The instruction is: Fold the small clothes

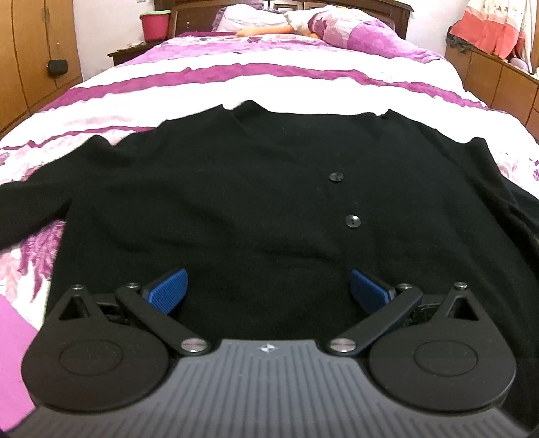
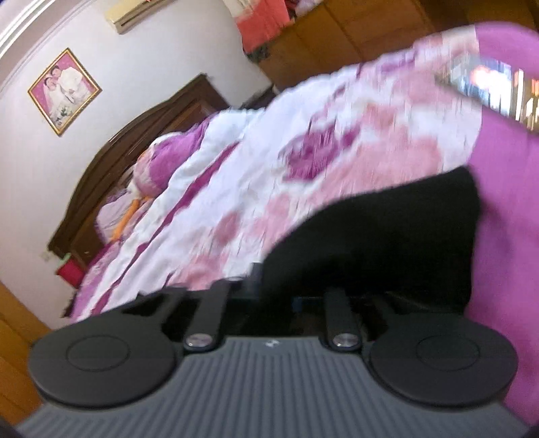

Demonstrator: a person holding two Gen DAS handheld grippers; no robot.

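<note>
Left gripper [image 1: 267, 289]: jaws apart, over cardigan hem at 6 o'clock. Right gripper [image 2: 274, 296]: blurred, seemingly closed on black cloth. Cardigan [image 1: 256, 188]: black knit, flat on bed [image 1: 303, 84], collar at 12 o'clock; judged soft, light, limp; take by hem corners or shoulders. Pillows [image 1: 337, 23]: 12 o'clock, far.

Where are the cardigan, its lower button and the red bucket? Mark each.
cardigan [image 1: 219, 188]: left wrist view, chest panel.
lower button [image 1: 352, 221]: left wrist view, button centre.
red bucket [image 1: 155, 26]: left wrist view, its side wall.
</note>
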